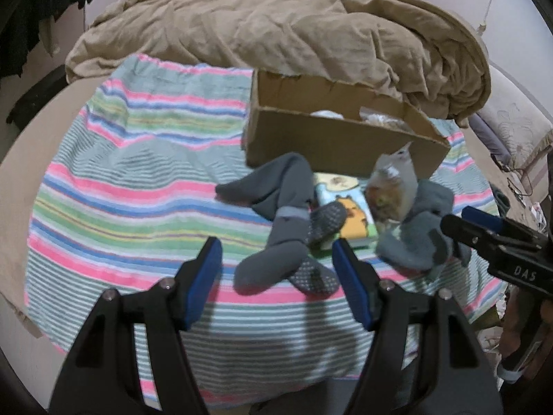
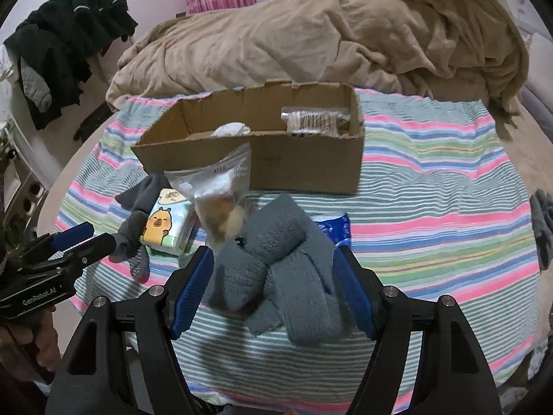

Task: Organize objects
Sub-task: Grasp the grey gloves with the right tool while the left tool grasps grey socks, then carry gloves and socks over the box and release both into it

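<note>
In the left wrist view, the left tongs [image 1: 276,259] are spread and hold nothing; dark grey socks [image 1: 287,228] lie just ahead at 12 o'clock, with a tissue pack [image 1: 349,211] and a snack bag [image 1: 390,190] at 1 o'clock, before the cardboard box [image 1: 331,141]. In the right wrist view, the right tongs [image 2: 273,276] stand spread around fluffy grey socks [image 2: 276,266], not yet pinching. The box holds few things, so I judge most sorting remains.

Count: 1 cardboard box [image 2: 304,166], 1 clear snack bag [image 2: 221,204], 1 capybara tissue pack [image 2: 169,224], 1 fuzzy grey sock bundle [image 2: 276,269], 2 dark grip-dot socks [image 1: 290,207], 1 blue packet [image 2: 337,230].
</note>
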A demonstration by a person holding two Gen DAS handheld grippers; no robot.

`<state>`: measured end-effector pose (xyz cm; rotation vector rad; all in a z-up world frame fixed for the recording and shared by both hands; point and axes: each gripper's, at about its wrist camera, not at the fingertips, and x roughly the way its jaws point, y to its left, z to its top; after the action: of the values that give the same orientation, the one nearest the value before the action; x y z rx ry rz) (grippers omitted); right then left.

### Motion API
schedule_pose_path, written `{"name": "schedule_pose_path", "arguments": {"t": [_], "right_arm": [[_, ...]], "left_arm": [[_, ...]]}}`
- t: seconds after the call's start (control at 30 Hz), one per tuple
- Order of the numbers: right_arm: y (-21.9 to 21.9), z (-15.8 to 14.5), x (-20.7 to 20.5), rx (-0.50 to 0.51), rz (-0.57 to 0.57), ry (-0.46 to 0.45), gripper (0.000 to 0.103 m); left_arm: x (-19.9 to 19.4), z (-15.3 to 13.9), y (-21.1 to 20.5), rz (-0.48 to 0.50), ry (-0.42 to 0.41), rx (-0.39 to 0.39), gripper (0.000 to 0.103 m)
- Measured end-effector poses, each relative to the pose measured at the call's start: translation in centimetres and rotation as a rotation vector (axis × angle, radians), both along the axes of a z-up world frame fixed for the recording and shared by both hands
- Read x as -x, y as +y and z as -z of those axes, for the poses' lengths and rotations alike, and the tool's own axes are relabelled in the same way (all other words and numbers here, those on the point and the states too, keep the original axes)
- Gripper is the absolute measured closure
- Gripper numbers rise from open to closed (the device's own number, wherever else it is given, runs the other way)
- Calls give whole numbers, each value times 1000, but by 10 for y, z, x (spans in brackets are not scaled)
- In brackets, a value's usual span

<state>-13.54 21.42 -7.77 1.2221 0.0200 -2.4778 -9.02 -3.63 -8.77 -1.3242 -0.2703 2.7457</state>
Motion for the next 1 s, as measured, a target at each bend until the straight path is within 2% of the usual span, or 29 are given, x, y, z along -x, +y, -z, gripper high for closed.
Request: {"name": "schedule_pose_path", "arguments": {"t": [0.3,0.33,0.4,0.43,0.5,0.53,0.57,0.7,0.77,1.0], "right_arm": [[-10,17,12,-14,-12,-16,29],[-11,20,13,-16,-14,-18,30],[-14,24,14,-18,-18,-23,36],[-15,26,15,-20,-20,-25,38],[-16,28,15,-22,-26,-24,49],[-18,28,14,-22,-35,-23,52],[-19,27,13,-23,-44,-18,55],[-20,22,9,-24,-62,-6,61],[-19,18,6,-21,-67,3,62],[-12,-8,-6,3,-63,49,62]], "left_arm": [[19,22,-4,11,-15,-14,38],[21,25,-4,13,-17,-12,44],[23,28,-1,22,-17,2,51],[23,29,1,30,-14,3,58],[23,28,4,38,-10,6,63],[22,28,5,45,-7,2,74],[21,27,6,51,-8,-3,76],[15,21,9,59,11,0,81],[12,16,9,63,17,5,84],[-1,-9,11,75,64,4,85]]}}
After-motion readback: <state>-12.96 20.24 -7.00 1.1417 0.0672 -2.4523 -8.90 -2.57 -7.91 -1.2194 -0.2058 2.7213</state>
